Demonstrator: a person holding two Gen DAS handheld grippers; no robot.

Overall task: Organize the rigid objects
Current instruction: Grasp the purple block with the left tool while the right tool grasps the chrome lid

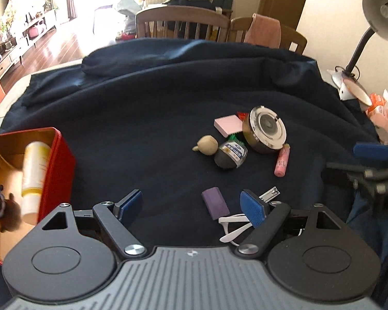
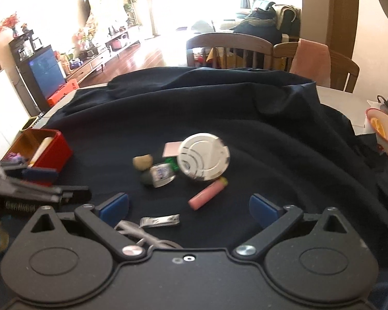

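On the dark blue cloth lies a cluster: a round metal ashtray [image 1: 267, 130] [image 2: 204, 156], a pink block [image 1: 228, 125], a wooden top [image 1: 207, 143], a small jar [image 1: 231, 154] [image 2: 161, 174], a pink lighter [image 1: 282, 160] [image 2: 207, 193], a purple block [image 1: 215, 202], a nail clipper [image 1: 271, 194] [image 2: 159, 221] and white tweezers [image 1: 232, 228]. A red tin [image 1: 55, 165] [image 2: 53, 149] at left holds a yellow-white bottle [image 1: 33, 173]. My left gripper [image 1: 192, 206] is open and empty above the cloth. My right gripper [image 2: 188, 206] is open and empty, near the lighter.
A desk lamp [image 1: 370, 25] and snack packets [image 1: 380, 113] stand at the right edge. A bowl [image 2: 385, 129] sits on the right. Wooden chairs [image 1: 181, 23] stand behind the table. The cloth is rumpled at the back.
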